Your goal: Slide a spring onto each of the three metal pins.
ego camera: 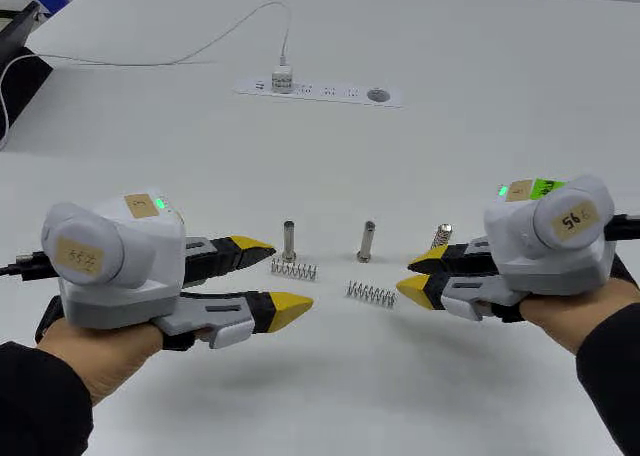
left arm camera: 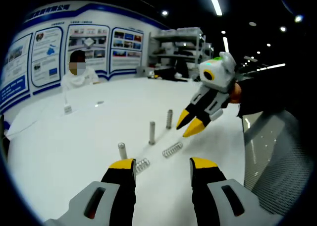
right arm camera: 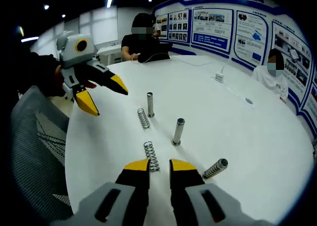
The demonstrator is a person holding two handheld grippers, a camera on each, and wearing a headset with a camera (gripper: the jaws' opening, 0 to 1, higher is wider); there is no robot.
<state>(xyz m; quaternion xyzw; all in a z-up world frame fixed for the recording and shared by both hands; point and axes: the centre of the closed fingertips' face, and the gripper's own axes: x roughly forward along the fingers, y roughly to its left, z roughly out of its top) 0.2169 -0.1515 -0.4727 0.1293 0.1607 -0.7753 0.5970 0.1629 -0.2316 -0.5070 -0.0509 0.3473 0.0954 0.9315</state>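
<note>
On the white counter two bare metal pins stand upright, two loose coil springs lying near them. A third, spring-covered pin sits by the right gripper, its fingers slightly parted and empty. The left gripper has its fingers spread wide, empty.

Grey hand-held grippers, yellow-tipped black jaws, paper labels, black sleeves.

Table: plain white. Left hand-held gripper and right hand-held gripper: grey bodies, black jaws, yellow tips, green indicator lights. Metal pins and springs: silver. Power strip and cable: white.
</note>
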